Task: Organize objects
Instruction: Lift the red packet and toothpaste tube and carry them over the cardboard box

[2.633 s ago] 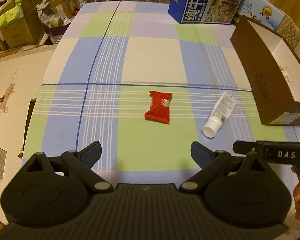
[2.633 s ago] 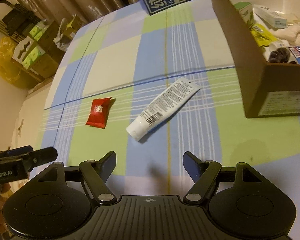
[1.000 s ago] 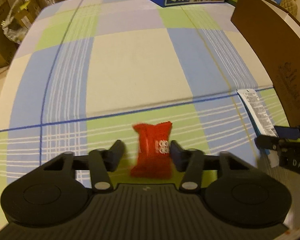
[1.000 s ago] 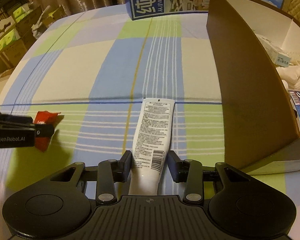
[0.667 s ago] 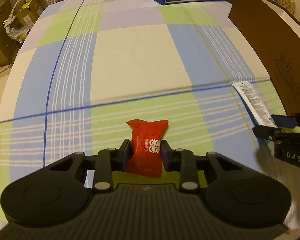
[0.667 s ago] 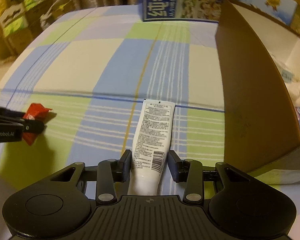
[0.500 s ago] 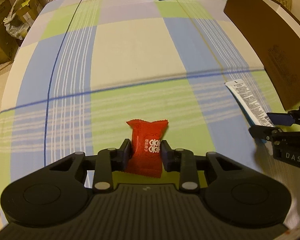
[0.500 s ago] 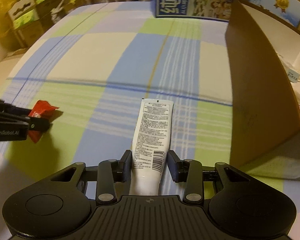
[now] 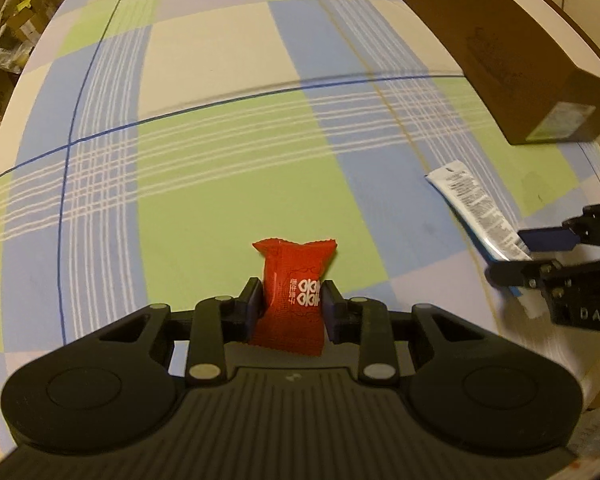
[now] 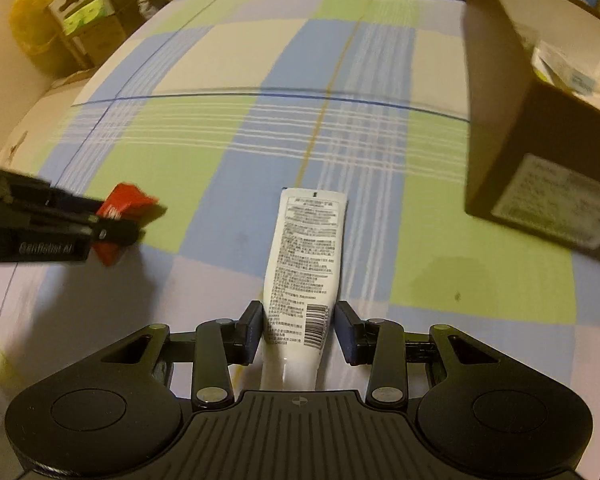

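Packet [image 9: 294, 294] pinched in left claw [image 9: 292, 304]; tube [image 10: 304, 264] in right claw [image 10: 300, 326]

Warm, dim, yellowish indoor light tints both fisheye views. Straight lines of the checked tablecloth [image 9: 228, 184] bow strongly toward the edges, and the corners fall to black. In the right wrist view, the left gripper [image 10: 116, 220] and its red candy packet [image 10: 120, 204] are smeared by motion blur, and the cardboard box [image 10: 500, 128] is soft-edged. A soft shadow lies on the cloth below that gripper. The white tube's [image 10: 306, 252] print reads sharply. No glare.
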The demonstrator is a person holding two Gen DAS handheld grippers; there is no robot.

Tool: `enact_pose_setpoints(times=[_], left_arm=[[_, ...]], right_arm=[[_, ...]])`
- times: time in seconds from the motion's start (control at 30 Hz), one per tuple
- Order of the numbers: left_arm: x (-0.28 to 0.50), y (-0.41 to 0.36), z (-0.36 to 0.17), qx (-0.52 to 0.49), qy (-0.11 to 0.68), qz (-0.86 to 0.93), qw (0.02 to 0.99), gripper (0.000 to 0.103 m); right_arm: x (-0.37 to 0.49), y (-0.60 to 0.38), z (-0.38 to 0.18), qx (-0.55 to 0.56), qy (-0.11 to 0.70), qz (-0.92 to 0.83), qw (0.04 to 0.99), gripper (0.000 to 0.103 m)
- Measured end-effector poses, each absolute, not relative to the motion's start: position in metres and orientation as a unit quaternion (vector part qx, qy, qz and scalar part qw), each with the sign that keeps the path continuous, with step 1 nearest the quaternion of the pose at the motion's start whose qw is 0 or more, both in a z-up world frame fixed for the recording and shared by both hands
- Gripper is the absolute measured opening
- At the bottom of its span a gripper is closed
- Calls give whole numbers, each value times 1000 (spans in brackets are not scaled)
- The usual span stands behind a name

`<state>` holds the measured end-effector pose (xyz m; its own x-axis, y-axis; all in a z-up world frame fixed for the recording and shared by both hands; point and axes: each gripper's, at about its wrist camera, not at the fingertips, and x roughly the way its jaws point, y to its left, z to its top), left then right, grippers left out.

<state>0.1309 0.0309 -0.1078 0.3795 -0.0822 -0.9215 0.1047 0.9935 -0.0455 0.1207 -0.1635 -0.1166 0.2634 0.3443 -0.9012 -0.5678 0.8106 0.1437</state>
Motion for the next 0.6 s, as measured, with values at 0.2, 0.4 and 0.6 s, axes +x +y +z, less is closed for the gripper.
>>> enact_pose_setpoints(times=[0.2, 0.4, 0.6], left_arm=[[131, 24, -109, 13, 555, -49, 830, 27], [128, 19, -108, 13, 554, -45, 831, 27], [126, 12, -108, 13, 556, -45, 830, 26]], right_arm=[[121, -152, -116, -118, 520, 280, 799, 38], [116, -156, -117, -121, 510, 287, 802, 37], [116, -166, -116, -112, 512, 292, 800, 36]])
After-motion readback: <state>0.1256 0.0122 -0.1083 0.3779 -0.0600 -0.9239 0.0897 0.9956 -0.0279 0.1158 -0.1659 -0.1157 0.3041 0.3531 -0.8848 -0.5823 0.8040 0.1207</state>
